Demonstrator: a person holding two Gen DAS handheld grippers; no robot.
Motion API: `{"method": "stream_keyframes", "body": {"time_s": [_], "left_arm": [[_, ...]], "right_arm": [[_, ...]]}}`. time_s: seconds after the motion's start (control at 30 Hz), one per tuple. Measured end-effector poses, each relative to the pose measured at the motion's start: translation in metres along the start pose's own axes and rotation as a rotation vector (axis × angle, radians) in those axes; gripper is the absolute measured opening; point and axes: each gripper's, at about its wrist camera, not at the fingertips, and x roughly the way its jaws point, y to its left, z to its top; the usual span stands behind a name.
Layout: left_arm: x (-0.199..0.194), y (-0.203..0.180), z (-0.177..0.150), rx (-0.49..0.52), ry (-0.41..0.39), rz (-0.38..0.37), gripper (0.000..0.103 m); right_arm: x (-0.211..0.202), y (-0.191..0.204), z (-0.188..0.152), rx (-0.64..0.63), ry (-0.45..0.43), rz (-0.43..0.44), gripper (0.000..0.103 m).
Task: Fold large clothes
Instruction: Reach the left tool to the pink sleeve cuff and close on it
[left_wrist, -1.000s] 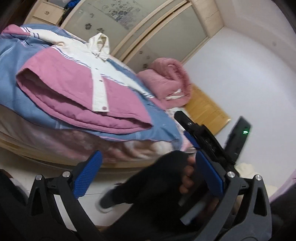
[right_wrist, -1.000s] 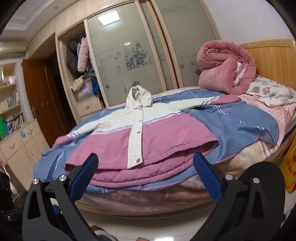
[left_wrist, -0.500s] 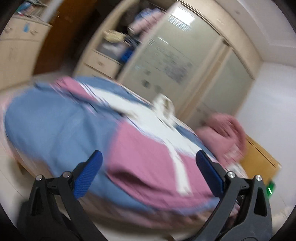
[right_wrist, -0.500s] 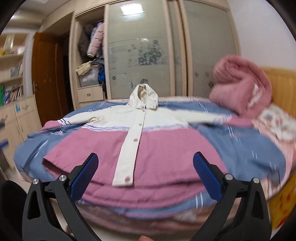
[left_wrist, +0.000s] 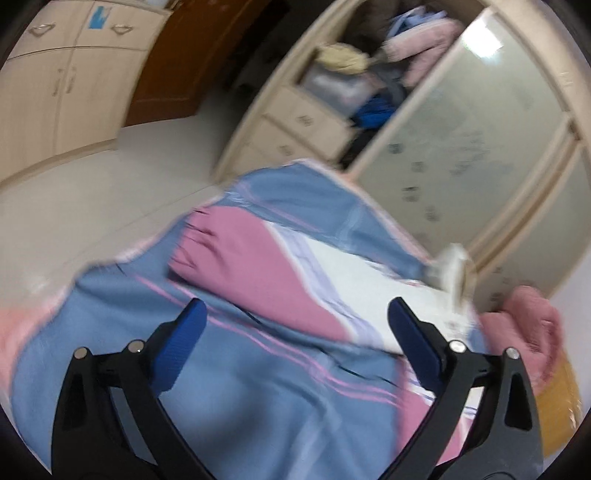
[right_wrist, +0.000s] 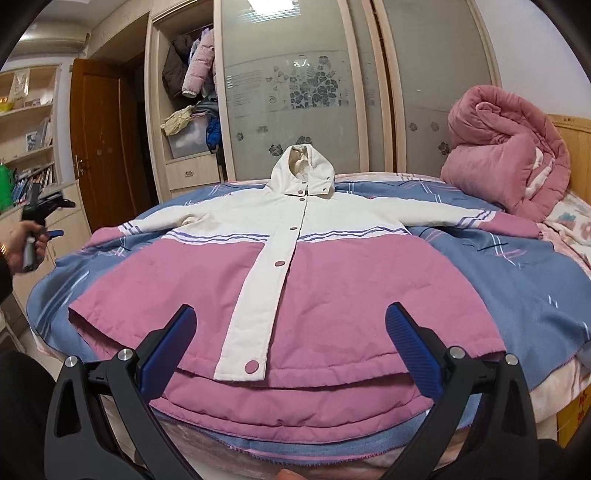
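Right wrist view, left to right: hand (right_wrist: 22, 245) with left gripper (right_wrist: 55, 202) at frame edge, its jaw state unreadable here; jacket (right_wrist: 295, 295) flat, buttoned, spread on bed (right_wrist: 517, 295); quilt (right_wrist: 506, 155) rolled far right. Right gripper (right_wrist: 288, 325) released above hem. Left wrist view, blurred: left gripper (left_wrist: 295, 321) released over sleeve (left_wrist: 251, 266).

Each claw is a black plastic frame of two splayed arms with triangular cut-outs, and silver round screw heads sit near the finger bases. The left claw (left_wrist: 295, 325) carries ribbed blue pads (left_wrist: 181, 345) on the inner faces of its fingers; the right claw (right_wrist: 290, 330) has the same ribbed blue pads (right_wrist: 413, 350). At the right wrist view's left edge, the person's hand (right_wrist: 22, 245) emerges from a dark sleeve (right_wrist: 4, 280).
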Motion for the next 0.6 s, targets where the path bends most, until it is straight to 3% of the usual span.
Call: {"method": "stream_keyframes", "body": {"time_s": [0.07,0.13,0.27,0.5,0.53,0.6], "left_arm": [[0.025,0.018,0.018,0.01,0.041,0.054,0.092],[0.041,0.027,0.028,0.031,0.081,0.055,0.091],[0.081,0.029,0.036,0.148,0.163,0.131,0.089],[0.116,0.058,0.043,0.133,0.21,0.21,0.087],[0.121,0.062,0.043,0.12,0.22,0.215,0.084],[0.127,0.067,0.044,0.105,0.238,0.216,0.061]], "right_arm": [[0.006,-0.001,-0.003,-0.002,0.023,-0.006,0.102],[0.013,-0.003,-0.005,0.006,0.045,-0.007,0.102],[0.029,-0.004,-0.008,0.014,0.081,-0.023,0.102],[0.05,0.0,-0.01,0.014,0.129,-0.027,0.102],[0.052,0.001,-0.01,0.013,0.131,-0.027,0.102],[0.054,0.003,-0.011,0.012,0.137,-0.027,0.102]]}}
